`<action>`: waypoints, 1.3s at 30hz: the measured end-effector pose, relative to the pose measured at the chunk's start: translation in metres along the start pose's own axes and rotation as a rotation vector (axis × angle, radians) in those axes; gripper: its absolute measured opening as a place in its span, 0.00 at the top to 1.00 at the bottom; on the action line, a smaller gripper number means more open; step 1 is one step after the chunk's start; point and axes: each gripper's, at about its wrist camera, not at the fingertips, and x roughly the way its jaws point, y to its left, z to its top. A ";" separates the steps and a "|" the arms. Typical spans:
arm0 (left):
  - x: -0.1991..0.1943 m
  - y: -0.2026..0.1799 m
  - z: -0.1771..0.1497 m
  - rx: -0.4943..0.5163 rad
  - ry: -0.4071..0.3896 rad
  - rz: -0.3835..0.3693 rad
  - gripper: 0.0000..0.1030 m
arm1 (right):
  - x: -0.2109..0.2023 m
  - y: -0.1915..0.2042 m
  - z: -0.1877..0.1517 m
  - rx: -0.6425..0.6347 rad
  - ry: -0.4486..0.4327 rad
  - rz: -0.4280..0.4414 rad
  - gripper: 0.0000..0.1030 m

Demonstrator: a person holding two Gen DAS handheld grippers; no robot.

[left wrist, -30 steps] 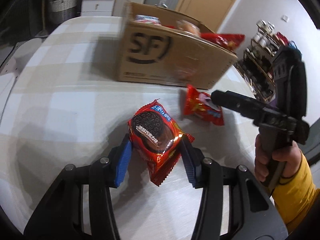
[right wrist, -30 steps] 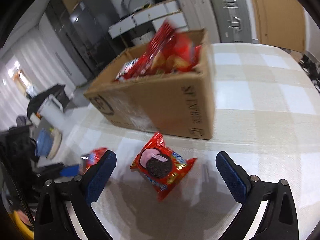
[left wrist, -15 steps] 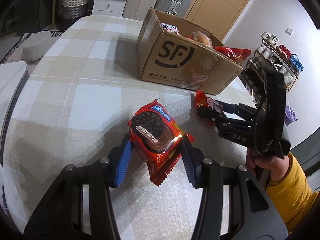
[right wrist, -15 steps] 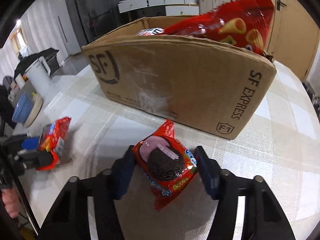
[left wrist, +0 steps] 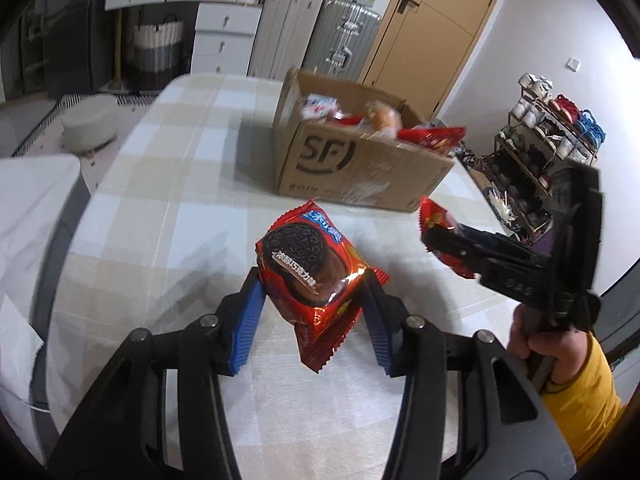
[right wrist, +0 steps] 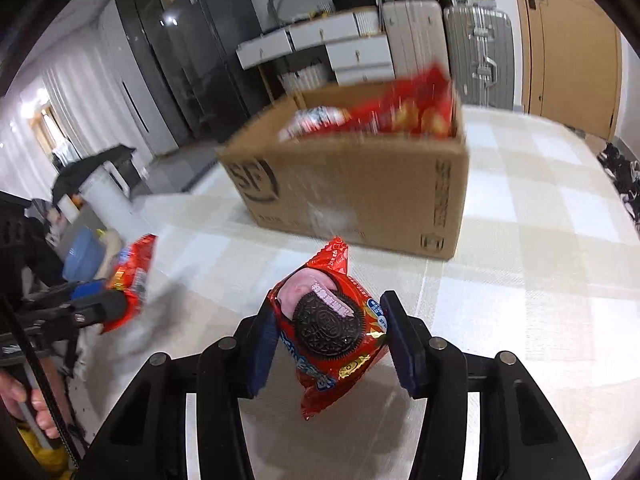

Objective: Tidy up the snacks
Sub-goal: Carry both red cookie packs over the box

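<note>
My left gripper (left wrist: 314,304) is shut on a red chocolate Oreo pack (left wrist: 308,258) and holds it above the checked tablecloth. My right gripper (right wrist: 328,334) is shut on a red strawberry Oreo pack (right wrist: 330,328), also lifted off the table. Each gripper shows in the other's view: the right one (left wrist: 448,240) with its pack (left wrist: 434,216), the left one (right wrist: 90,306) with its pack (right wrist: 134,270). The open SF cardboard box (left wrist: 360,164) stands ahead on the table and shows in the right wrist view (right wrist: 360,184). It holds several snack packs, including a red chip bag (right wrist: 412,108).
The table (left wrist: 160,208) has a beige checked cloth and a rounded left edge. A shoe rack (left wrist: 548,140) stands at the right. Drawers (left wrist: 224,36), suitcases (left wrist: 344,40) and a wooden door (left wrist: 432,28) line the back wall. A sofa edge (left wrist: 28,216) is at the left.
Both grippers have risen with their Oreo packs, so the packs are now off the table. The right gripper went from wide open around its pack to shut on it.
</note>
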 end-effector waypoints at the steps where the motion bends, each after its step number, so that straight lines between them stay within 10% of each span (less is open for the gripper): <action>1: -0.005 -0.004 0.002 0.008 -0.010 0.002 0.56 | -0.010 0.000 0.002 0.001 -0.015 0.006 0.51; 22: -0.133 -0.121 0.050 0.244 -0.286 0.085 0.56 | -0.200 0.050 0.059 -0.060 -0.332 0.128 0.51; 39: -0.071 -0.096 0.141 0.205 -0.213 0.092 0.56 | -0.184 0.040 0.136 -0.087 -0.366 0.131 0.51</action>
